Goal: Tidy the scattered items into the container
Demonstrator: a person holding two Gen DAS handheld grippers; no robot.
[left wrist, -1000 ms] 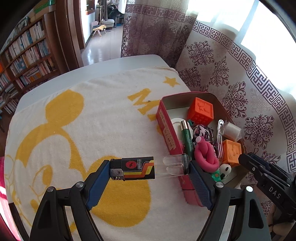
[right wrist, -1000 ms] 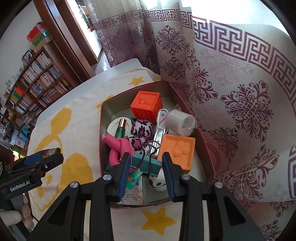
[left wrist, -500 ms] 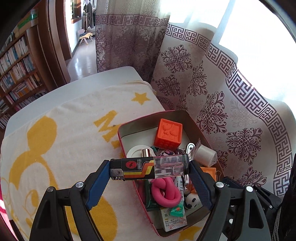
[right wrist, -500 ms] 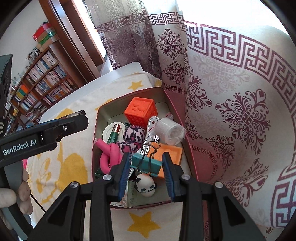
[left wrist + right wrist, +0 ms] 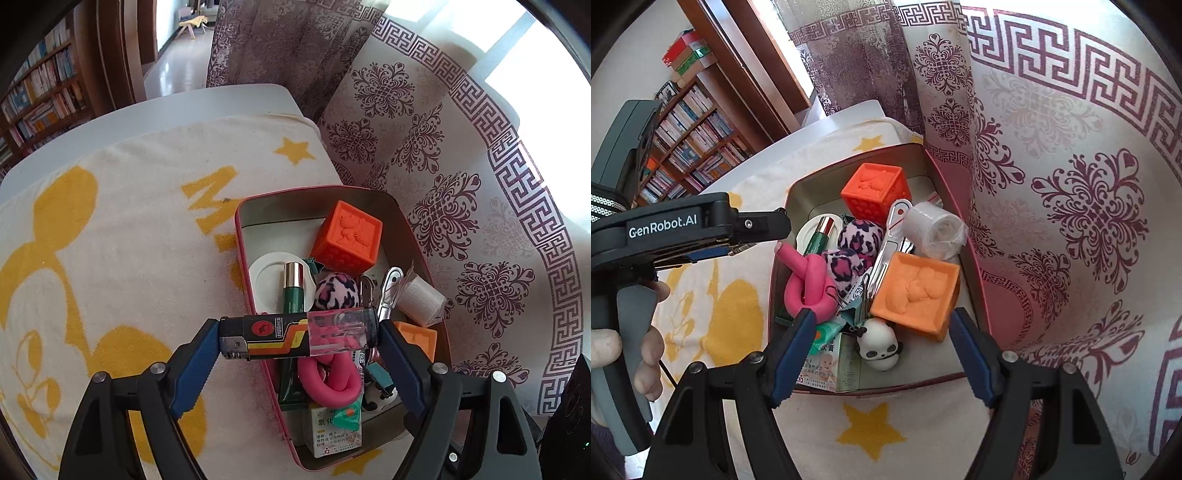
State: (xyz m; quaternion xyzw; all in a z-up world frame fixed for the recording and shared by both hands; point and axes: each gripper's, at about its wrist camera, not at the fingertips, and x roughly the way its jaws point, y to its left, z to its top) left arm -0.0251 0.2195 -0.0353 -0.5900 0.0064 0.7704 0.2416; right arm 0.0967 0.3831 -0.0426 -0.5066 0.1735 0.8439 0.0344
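Note:
My left gripper [image 5: 299,338] is shut on a black lighter with a clear end [image 5: 295,336], held crosswise above the near left part of the red tin [image 5: 242,236]. The tin holds several items: a red-orange cube [image 5: 347,236], a green tube [image 5: 293,295], a pink knotted toy [image 5: 328,380] and a gauze roll [image 5: 421,299]. My right gripper [image 5: 881,330] is open and empty above the tin's near end [image 5: 886,387]. A teal binder clip [image 5: 855,314] lies in the tin below it, beside a panda figure [image 5: 881,347] and an orange block [image 5: 918,291]. The left gripper body [image 5: 690,225] shows in the right wrist view.
The tin sits on a white towel with yellow prints [image 5: 110,240] on a white table [image 5: 207,99]. A patterned curtain [image 5: 1071,184] hangs against the tin's right side. Bookshelves [image 5: 690,140] stand at the far left.
My left gripper carried the lighter from over the towel to above the tin. My right gripper opened and let go of the teal binder clip, which now lies in the tin.

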